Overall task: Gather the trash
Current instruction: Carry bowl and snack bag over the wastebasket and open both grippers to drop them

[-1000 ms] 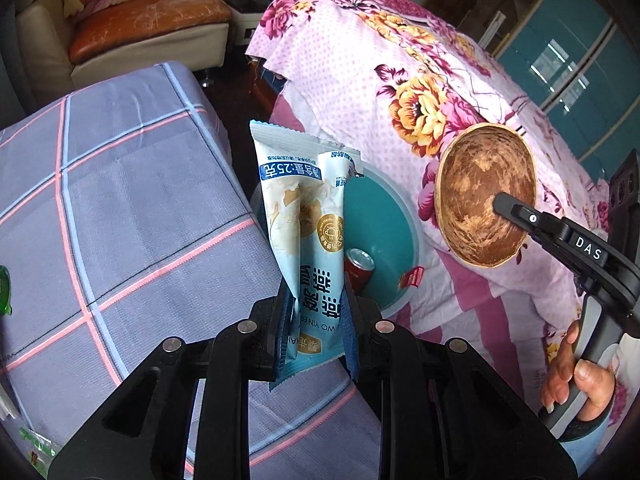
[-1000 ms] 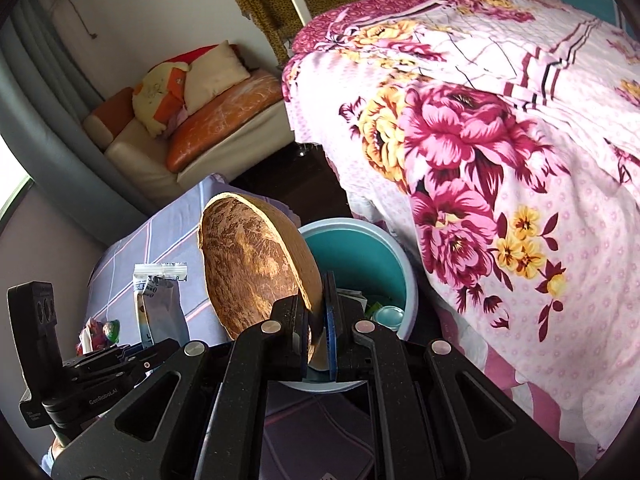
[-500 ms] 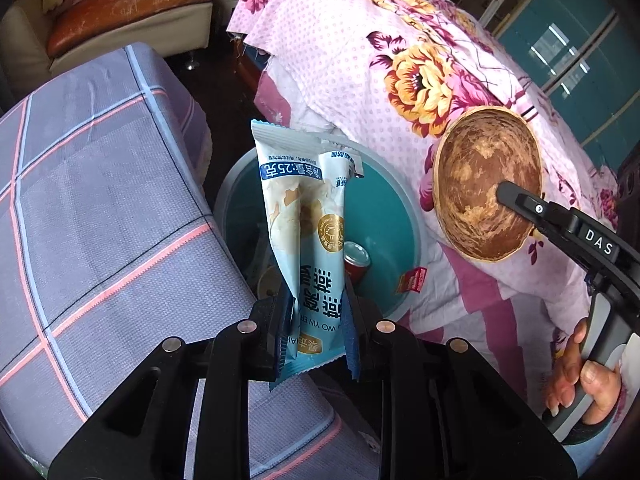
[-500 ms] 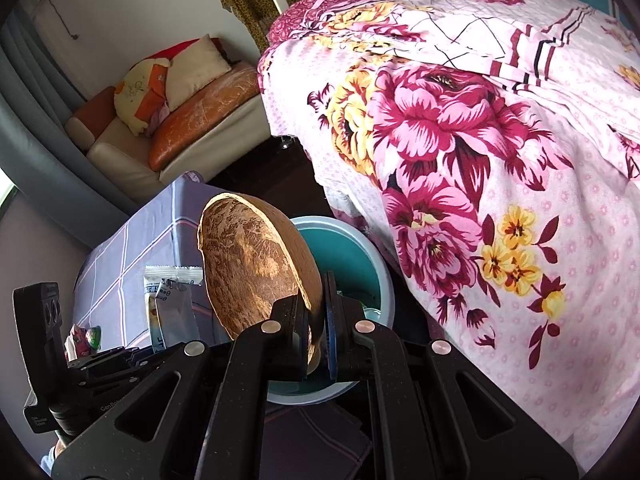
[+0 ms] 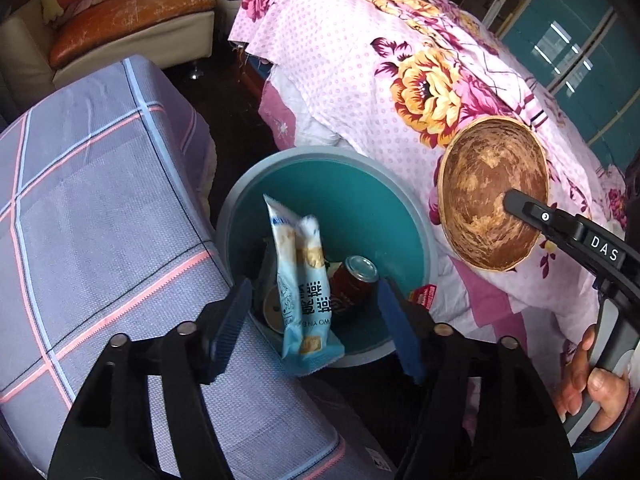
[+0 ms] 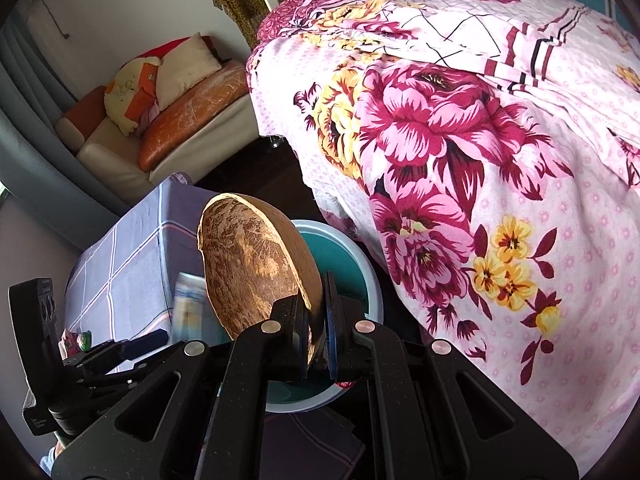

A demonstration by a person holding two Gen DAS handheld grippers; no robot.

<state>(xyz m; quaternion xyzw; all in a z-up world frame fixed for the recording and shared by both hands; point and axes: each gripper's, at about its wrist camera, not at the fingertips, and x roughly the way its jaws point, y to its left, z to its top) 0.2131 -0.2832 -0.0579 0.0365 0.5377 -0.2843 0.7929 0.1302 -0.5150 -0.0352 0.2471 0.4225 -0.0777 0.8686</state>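
Left claw (image 5: 312,316), a moment ago clamped on the wrapper (image 5: 303,280), now gapes wide; we see the wrapper blurred, dropping free over the bin (image 5: 400,216), where a can (image 5: 354,284) lies. Right claw (image 6: 317,330) stays pinched on the shell (image 6: 256,264), held beside the bin (image 6: 356,256) by the bed (image 6: 480,160). We judge the shell goes in next.

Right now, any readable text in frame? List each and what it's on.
"DAS": right gripper, on its arm.
"WO YIN": wrapper, upside down by its lower edge; its Chinese characters are too blurred to read.
Can in the bin: label unreadable.
Red tag at the bin's rim: too small.
Left gripper: body print too small.
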